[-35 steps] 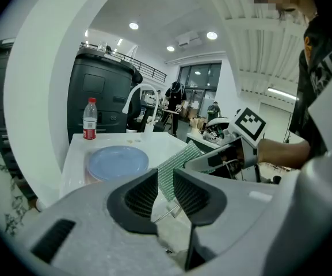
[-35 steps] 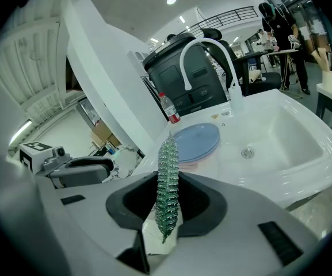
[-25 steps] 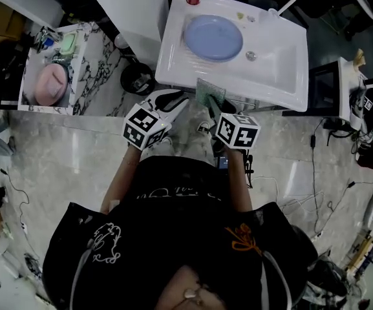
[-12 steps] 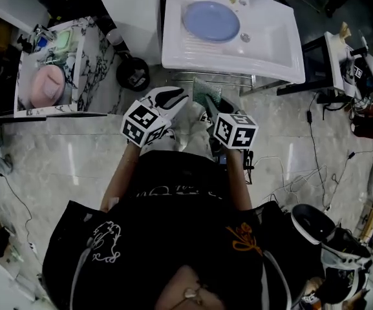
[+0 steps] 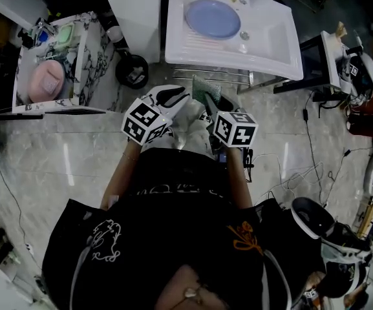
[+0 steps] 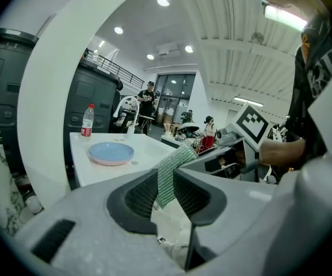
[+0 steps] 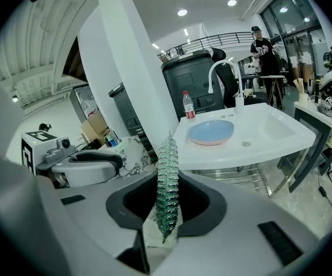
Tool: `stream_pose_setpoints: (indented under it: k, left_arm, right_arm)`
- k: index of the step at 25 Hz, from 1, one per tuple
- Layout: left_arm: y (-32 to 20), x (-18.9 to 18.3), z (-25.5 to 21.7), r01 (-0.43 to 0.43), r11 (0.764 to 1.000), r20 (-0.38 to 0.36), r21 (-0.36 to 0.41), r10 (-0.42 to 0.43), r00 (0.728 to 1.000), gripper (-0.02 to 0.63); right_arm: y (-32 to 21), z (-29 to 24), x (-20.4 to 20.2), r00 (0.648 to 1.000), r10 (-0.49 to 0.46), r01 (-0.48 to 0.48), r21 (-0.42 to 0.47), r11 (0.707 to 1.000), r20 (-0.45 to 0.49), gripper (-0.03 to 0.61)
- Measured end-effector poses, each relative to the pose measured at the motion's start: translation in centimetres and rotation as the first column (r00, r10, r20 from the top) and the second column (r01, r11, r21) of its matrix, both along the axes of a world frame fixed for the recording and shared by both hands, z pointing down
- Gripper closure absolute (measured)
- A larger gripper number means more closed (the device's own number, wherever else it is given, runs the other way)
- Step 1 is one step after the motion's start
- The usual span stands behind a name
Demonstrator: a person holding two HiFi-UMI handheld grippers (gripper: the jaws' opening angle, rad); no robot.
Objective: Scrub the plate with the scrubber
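No words or numbers are showing clearly enough to read; the white print on the shirt [image 5: 173,192] is staying too small; the bottle [image 6: 87,121] label is looking blurry.

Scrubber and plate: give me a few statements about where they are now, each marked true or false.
1. The right gripper holds the scrubber between its jaws. True.
2. The scrubber touches the plate. False: it is held well short of the sink, where the plate lies.
3. A bottle stands on the sink near the plate. True.
4. The left gripper grips the plate. False: its jaws are apart and hold nothing.
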State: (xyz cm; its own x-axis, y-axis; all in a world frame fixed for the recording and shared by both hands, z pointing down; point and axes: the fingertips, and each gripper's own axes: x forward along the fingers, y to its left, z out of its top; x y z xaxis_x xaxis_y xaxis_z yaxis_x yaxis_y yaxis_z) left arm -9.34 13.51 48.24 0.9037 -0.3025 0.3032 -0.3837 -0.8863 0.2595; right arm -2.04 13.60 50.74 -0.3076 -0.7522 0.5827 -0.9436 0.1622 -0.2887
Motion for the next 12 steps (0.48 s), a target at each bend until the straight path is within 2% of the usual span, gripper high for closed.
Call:
stream_pose_setpoints:
  k: [12]
  left_arm:
    - [0.39, -0.75, -0.46, 0.015, 1.0, -0.012, 0.02, -0.014, 1.0, 0.526]
  right_arm:
    - [0.32, -0.54, -0.55, 1.0, -0.019, 0.019, 0.017, 1.0, -0.024, 0.486]
